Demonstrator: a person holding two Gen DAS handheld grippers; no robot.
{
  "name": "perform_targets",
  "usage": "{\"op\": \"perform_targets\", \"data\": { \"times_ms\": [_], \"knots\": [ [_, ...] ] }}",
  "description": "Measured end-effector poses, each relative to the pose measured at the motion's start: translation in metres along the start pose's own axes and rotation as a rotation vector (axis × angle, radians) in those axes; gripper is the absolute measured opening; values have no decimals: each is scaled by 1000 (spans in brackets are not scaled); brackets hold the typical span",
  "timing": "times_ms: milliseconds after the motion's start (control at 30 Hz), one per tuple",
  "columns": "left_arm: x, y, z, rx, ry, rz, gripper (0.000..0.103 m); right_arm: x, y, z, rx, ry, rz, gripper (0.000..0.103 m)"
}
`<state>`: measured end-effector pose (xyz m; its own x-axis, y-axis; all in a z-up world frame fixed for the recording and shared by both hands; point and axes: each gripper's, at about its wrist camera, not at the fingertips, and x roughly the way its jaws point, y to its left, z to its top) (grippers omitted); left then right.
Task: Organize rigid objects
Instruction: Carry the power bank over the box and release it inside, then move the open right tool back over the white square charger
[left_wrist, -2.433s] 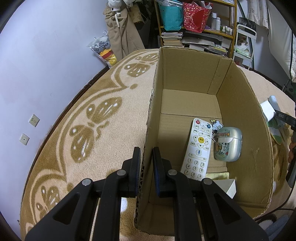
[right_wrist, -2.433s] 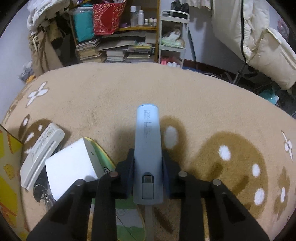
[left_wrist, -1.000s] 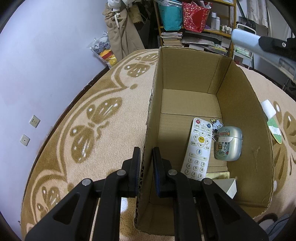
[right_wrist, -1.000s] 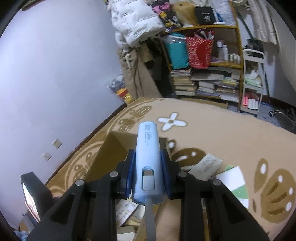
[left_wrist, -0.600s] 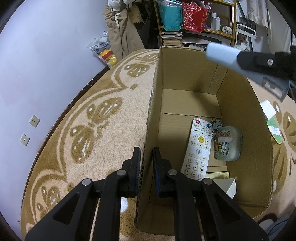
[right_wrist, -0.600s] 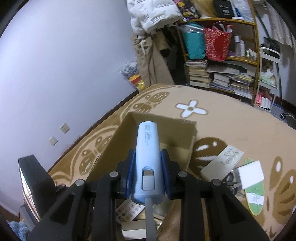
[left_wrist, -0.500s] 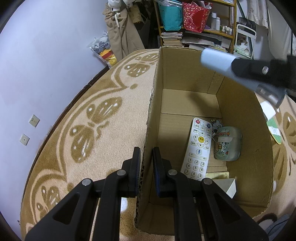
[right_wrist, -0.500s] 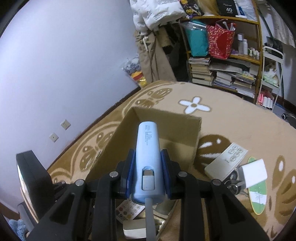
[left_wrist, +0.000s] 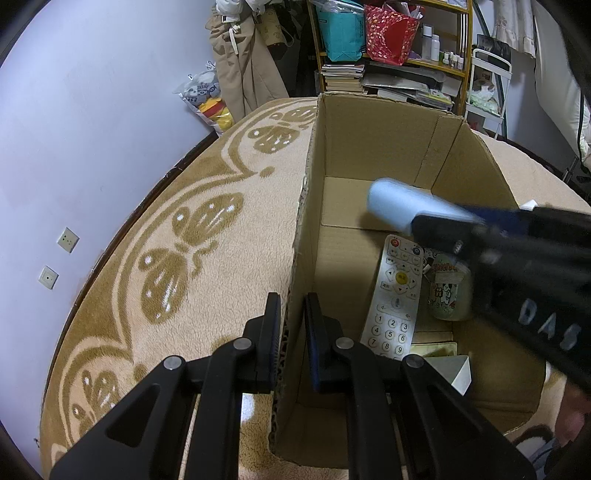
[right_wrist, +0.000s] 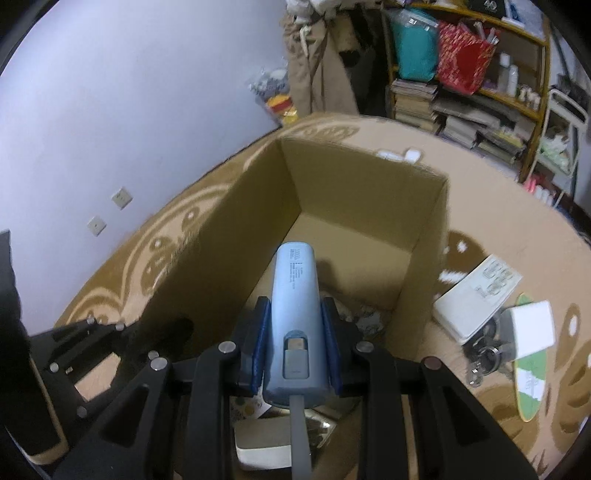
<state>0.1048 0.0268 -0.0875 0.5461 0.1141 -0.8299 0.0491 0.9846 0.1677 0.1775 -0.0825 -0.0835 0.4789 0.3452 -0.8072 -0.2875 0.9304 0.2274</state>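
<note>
An open cardboard box (left_wrist: 373, 144) stands on the rug. My left gripper (left_wrist: 293, 314) is shut on the box's left wall. My right gripper (right_wrist: 295, 317) is shut on a light blue power bank (right_wrist: 295, 295) and holds it over the inside of the box; it also shows in the left wrist view (left_wrist: 402, 210). In the box lie a white remote (left_wrist: 395, 299), a small pale green case (left_wrist: 448, 291) and a white box (left_wrist: 452, 369).
On the rug right of the box lie a white flat device (right_wrist: 480, 295), a white cube (right_wrist: 532, 328), keys (right_wrist: 487, 358) and a green-white card (right_wrist: 532, 391). Shelves with books and bags (left_wrist: 388, 55) stand behind. A wall (left_wrist: 92, 110) is to the left.
My right gripper has carried the power bank from above the rug to over the box and lowered it toward the inside. My left gripper has stayed on the box wall.
</note>
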Motion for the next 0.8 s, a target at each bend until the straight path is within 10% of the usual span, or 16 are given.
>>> {"op": "perform_targets", "data": {
  "times_ms": [400, 800],
  "knots": [
    [1, 0, 0, 0, 6, 0, 12, -12, -4, 1, -6, -51, 2, 30],
    [1, 0, 0, -1, 6, -1, 12, -59, -24, 16, 40, -230, -97, 88]
  ]
}}
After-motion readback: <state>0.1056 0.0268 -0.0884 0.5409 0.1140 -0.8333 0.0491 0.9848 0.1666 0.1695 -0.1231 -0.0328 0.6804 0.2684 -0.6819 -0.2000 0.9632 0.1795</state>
